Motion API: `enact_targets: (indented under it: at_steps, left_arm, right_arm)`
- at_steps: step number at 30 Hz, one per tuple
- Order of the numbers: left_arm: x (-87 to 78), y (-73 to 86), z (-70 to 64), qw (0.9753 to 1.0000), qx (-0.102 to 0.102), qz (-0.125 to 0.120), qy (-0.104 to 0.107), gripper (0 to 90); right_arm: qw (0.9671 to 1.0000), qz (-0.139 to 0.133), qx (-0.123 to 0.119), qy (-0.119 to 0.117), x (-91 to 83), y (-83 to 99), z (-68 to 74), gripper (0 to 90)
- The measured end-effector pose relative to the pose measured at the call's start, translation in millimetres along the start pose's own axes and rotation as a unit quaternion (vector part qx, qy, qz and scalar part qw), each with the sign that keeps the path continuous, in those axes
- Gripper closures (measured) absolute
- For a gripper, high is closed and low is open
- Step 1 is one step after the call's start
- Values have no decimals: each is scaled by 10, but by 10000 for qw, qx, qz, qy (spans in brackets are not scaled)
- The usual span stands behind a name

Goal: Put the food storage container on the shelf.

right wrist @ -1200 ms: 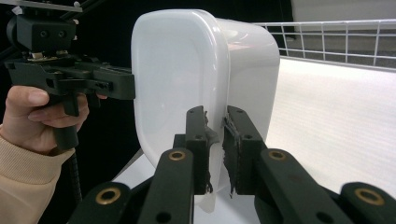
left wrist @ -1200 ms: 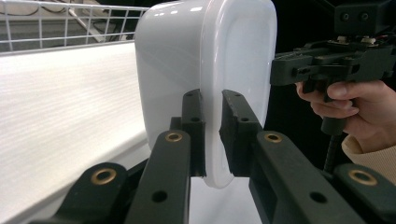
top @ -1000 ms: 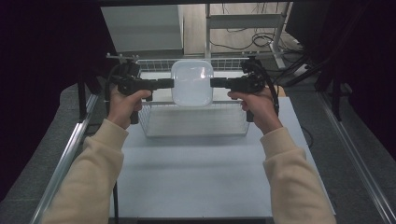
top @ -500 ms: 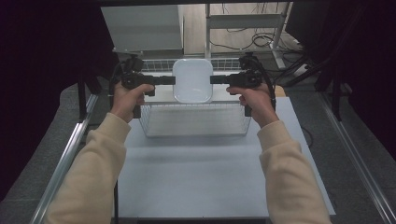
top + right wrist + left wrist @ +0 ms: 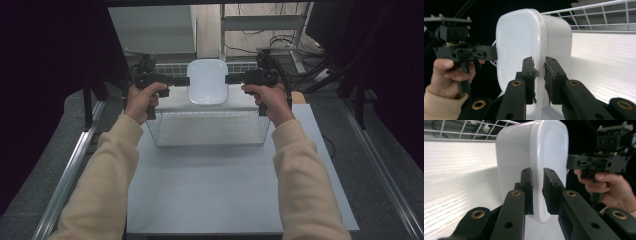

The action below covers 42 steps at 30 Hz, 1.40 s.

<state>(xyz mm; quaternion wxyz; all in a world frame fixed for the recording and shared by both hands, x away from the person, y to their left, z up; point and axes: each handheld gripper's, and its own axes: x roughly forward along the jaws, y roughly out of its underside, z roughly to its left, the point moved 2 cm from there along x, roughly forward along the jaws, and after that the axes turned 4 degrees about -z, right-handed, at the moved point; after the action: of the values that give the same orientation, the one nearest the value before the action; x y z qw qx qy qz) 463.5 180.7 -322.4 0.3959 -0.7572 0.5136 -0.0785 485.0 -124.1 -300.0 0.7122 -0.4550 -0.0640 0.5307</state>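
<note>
In the high view, a white lidded box [image 5: 207, 81] is held up between the two grippers, above the far edge of a wire basket [image 5: 209, 127] that stands on the pale table [image 5: 220, 190]. The left gripper [image 5: 184, 80] is clamped on the box's left rim and the right gripper [image 5: 230, 79] on its right rim, each pointed inward toward the other. The left hand [image 5: 141, 100] and the right hand [image 5: 270, 100] are wrapped around the gripper handles, and cream sleeves [image 5: 105, 175] run down to the bottom edge. Behind the box, a wire rack [image 5: 172, 69] and some cables [image 5: 285, 42] are seen past the table's far end.

In the left gripper view, the left gripper [image 5: 537, 191] is seen nearly closed, with only the box's [image 5: 549, 152] protruding rim taken between the jaws; the pads are pressed against it on both sides. The box body is seen to the left of the rim, over a white grained surface [image 5: 456, 175]. On the far side of the box, the right gripper [image 5: 584, 163] is met at the opposite rim, with the right hand [image 5: 609, 187] beneath it.

In the right gripper view, the right gripper [image 5: 539, 80] is likewise drawn almost together on the rim of the box [image 5: 519, 50], and worn, frayed pads are noted on its jaws. The left gripper [image 5: 474, 53] is seen at the box's far edge, gripped by the left hand [image 5: 451, 75]. The white wire rack [image 5: 604, 15] is crossed along the upper right.
</note>
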Motion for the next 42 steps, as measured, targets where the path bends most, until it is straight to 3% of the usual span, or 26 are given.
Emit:
enact_targets:
  at_steps: [3,6,8,18,24,28,31,37,42]
  left_arm:
    - [40,-31,68,9996,-267,-53,56,779]
    - [75,-53,139,9989,-463,-92,36,750]
    - [86,-61,188,9980,-622,-108,98,743]
    - [168,-52,294,9963,-839,-206,42,685]
    - [186,-48,279,9970,-725,-283,-29,656]
    - [140,-61,218,9977,-470,-429,-253,445]
    - [67,-57,158,9978,-299,-488,-345,362]
    - [-97,-18,21,9972,164,-420,-594,312]
    - [-183,6,-76,9963,325,-442,-666,298]
  right_arm:
    - [9994,-35,330,49,55,-32,-59,761]
    - [9985,41,511,191,131,-37,-108,731]
    - [9976,-39,684,122,166,-42,-151,723]
    - [9966,-64,804,196,213,-6,-185,682]
    - [9971,-117,723,193,216,22,-180,643]
    - [9986,-223,323,341,190,25,-99,486]
    - [9988,-325,56,359,128,31,-16,418]
    - [9978,-392,-405,341,-43,77,84,356]
    - [9965,-439,-655,290,-187,97,109,339]
